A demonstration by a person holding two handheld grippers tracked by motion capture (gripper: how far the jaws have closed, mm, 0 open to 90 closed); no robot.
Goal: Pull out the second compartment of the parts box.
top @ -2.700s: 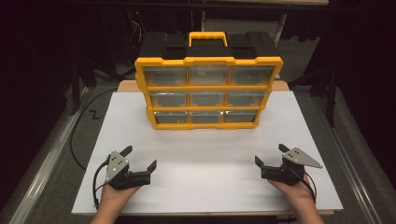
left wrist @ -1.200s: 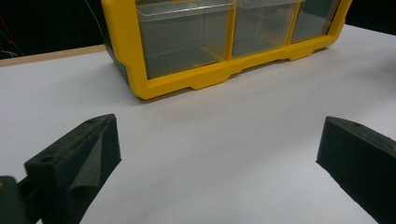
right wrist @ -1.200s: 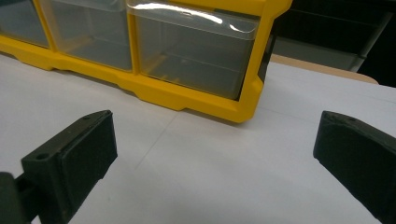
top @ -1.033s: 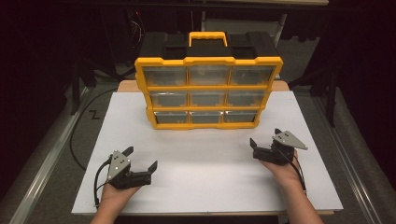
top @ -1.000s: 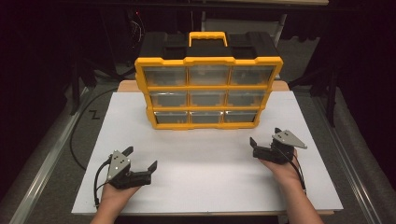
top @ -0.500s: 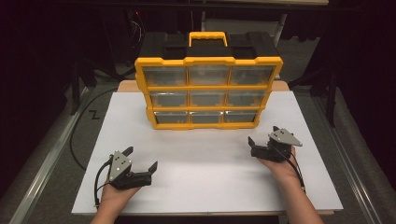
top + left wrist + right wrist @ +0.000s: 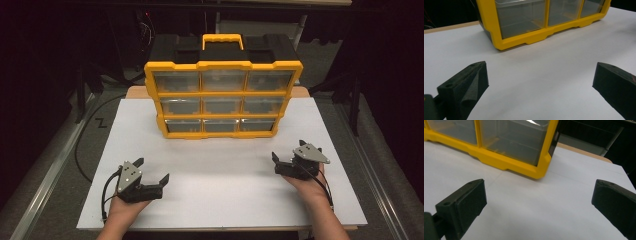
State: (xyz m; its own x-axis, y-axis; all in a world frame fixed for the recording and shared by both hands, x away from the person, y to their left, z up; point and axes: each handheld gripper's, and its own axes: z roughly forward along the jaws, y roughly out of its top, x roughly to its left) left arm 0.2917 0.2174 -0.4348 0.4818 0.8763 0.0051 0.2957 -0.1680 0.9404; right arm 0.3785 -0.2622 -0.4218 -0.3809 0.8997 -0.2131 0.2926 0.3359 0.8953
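White surface [image 7: 220, 195] carries a yellow drawer cabinet [image 7: 222, 97]; our left gripper [image 7: 150, 176] and right gripper [image 7: 287, 156] hover released, so we judge the approach pending.

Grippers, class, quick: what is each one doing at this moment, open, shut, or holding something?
Left gripper: open, jaws wide apart, holding nothing.
Right gripper: open, jaws wide apart, holding nothing.

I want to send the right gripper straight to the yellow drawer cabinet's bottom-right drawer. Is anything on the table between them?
Nothing visible. Between the right gripper, jaws open, and the drawer cabinet lies only bare white tabletop; the right gripper view shows the same bare stretch up to the bottom-right drawer.
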